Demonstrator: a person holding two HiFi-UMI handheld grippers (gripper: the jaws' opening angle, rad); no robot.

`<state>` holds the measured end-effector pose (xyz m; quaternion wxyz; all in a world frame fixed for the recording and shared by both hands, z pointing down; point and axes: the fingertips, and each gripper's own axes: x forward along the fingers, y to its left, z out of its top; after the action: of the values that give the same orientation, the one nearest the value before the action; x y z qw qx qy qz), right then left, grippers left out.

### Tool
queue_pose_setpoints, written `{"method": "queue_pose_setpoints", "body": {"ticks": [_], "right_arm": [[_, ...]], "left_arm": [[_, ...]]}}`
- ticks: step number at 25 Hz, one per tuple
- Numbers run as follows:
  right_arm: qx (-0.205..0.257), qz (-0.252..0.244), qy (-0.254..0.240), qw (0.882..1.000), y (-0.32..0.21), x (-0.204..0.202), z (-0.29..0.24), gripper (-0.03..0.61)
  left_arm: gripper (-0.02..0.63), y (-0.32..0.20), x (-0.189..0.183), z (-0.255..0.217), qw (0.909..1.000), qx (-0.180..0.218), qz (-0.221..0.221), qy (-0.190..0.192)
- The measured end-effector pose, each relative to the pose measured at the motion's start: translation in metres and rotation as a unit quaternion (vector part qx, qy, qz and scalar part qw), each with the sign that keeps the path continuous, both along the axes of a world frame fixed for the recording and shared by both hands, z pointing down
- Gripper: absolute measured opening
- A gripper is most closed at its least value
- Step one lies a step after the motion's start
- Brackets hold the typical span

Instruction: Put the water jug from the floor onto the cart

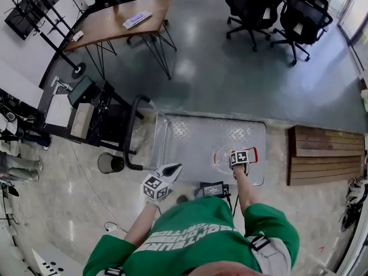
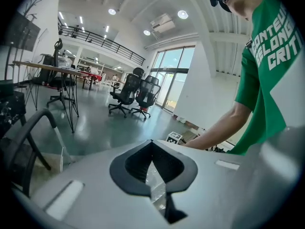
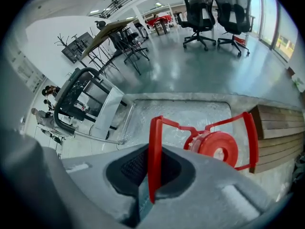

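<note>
Open-plan office, grey polished floor (image 1: 230,79): wooden desk (image 1: 115,19) at upper left of the head view, black office chairs (image 1: 276,10) at upper right, slatted wood platform (image 1: 325,154) at right edge. At centre frame sits a flat cart (image 1: 190,137) w/ a checker-plate metal deck and a black loop push-bar (image 1: 131,125) on its left side.

A person in a green shirt (image 1: 201,234) leans over the cart from the bottom of the frame, one gripper per hand. The right gripper (image 1: 244,152), pointing steeply down, is clenched on the red handle (image 3: 153,147) of the water jug (image 1: 224,152). In the right gripper view the thin red strap runs straight between the pads, w/ the jug's red cap (image 3: 220,149) just to the right.

The clear jug hangs over the lower-right part of the cart deck, near the edge closest to the person. Whether its base touches the deck can't be told.

The left gripper (image 1: 171,170), at lower centre-left just off the cart's near edge, is clenched on nothing. In the left gripper view its tips meet w/ only the surface below showing behind them.
</note>
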<state>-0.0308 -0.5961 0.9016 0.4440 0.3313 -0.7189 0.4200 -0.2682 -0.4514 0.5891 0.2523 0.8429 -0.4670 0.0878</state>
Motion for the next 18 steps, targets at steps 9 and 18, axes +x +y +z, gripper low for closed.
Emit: {"method": "queue_pose_setpoints", "body": {"ticks": [9, 18], "right_arm": [[-0.04, -0.055, -0.041, 0.997, 0.02, -0.081, 0.027, -0.009], [-0.103, -0.061, -0.067, 0.991, 0.044, -0.108, 0.042, 0.043]], "left_arm": [[0.009, -0.003, -0.009, 0.002, 0.9994, -0.012, -0.032, -0.009], [0.008, 0.005, -0.018, -0.001, 0.9983, -0.018, -0.054, -0.012]]}}
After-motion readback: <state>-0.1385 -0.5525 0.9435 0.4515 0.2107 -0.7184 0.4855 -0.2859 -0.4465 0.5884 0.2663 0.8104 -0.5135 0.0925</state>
